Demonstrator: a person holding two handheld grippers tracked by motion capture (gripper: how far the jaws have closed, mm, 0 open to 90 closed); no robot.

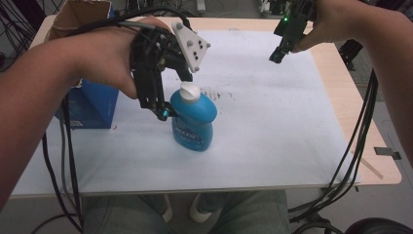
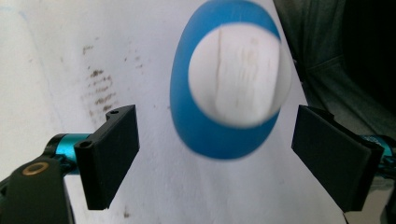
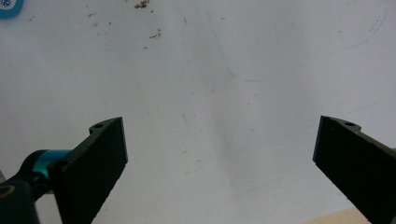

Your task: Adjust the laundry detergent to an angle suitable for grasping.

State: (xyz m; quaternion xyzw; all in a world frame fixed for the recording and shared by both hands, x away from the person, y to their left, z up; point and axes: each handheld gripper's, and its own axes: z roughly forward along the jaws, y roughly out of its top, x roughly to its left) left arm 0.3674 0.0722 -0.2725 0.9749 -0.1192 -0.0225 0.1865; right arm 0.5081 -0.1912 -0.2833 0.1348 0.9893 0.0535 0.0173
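Two grippers are up over the white sheet that covers the table, and one of them is plainly at work. The left gripper hangs straight above the blue bottle, which stands upright a little to the nine o'clock side of the sheet's middle. From its own camera, the left gripper has its jaws spread wide, one on each side of the bottle, and neither touches the plastic. The white cap sits between them, looking blurred and close.

I read this as the approach for a grasp from above: the jaws are lined up around the neck but nothing is pinched yet. The next move, to my eye, calls for a short drop until the pads bracket the cap or the shoulder just beneath it, then a steady close. The rounded shoulder could slip out sideways if the pads land off centre, so squaring up first would help.

At about two o'clock, well apart from the bottle, the right gripper is held high and idle; in its own view its jaws stand wide apart over the bare sheet. At nine o'clock a blue box sits beside the bottle, with a cardboard box at eleven o'clock.
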